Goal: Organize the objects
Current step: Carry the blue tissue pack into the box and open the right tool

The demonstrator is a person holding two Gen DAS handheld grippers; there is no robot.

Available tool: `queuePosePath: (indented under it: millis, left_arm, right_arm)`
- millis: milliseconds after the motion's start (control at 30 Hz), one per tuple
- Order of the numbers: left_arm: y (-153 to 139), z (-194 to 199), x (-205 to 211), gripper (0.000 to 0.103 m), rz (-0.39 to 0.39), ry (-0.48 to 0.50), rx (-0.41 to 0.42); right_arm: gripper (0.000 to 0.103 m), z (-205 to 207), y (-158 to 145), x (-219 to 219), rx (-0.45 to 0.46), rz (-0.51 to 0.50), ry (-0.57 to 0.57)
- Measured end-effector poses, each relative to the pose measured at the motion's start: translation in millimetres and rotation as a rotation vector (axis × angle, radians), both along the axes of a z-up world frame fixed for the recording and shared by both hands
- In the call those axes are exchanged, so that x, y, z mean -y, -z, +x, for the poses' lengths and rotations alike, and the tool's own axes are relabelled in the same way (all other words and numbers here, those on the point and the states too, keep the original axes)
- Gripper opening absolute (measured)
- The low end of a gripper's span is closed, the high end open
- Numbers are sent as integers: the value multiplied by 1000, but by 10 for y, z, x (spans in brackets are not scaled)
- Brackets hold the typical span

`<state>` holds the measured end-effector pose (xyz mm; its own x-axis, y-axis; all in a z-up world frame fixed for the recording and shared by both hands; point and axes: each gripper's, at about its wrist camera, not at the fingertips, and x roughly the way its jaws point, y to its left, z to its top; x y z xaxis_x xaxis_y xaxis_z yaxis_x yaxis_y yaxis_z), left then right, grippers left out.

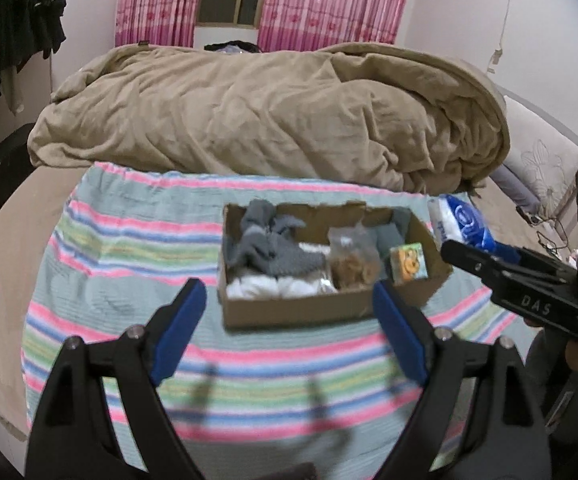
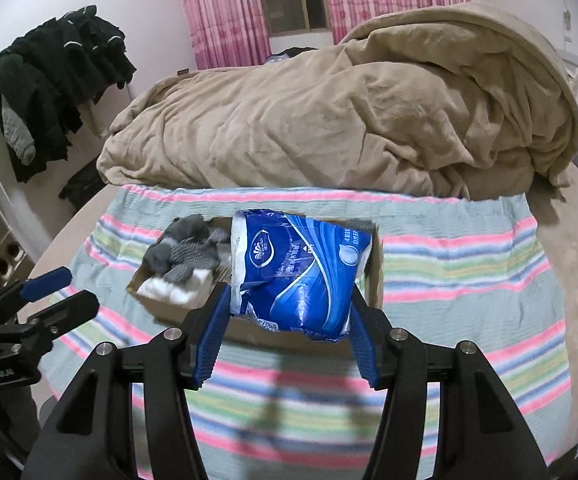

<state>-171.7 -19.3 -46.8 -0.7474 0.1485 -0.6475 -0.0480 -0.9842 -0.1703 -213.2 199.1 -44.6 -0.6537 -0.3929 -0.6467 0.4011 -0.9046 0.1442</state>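
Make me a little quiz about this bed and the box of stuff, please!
1. True or false: the right gripper is shut on the blue tissue pack.
2. Which lies in the cardboard box? A grey socks B a shoe C a cup
3. Fill in: the left gripper has its jaws ____, with nothing between them.

Key: 1 true; 2 A; 3 open

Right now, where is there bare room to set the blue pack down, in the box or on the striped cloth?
The cardboard box is crowded: grey socks, a clear bag, a small carton. The striped cloth is bare left of the box and in front of it. The right gripper holds the blue pack.
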Motion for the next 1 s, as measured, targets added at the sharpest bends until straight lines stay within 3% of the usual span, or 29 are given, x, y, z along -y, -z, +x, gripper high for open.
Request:
queuePosePath:
  millis: [300,600,833,1000]
  left_arm:
    - [289,-382,126,88,-2,-37,59]
    - [498,-521,205,88,7,-50,95]
    - [584,-514,200,88,9,-50,117]
    - [565,-450,197,88,9,-47,114]
  right_arm:
    - [60,-327,290,111,36,29,3]
    - [65,-502,618,165,95,58,11]
    - [68,-499,661,190,88,58,23]
    - [76,-483,639,198,81,58,27]
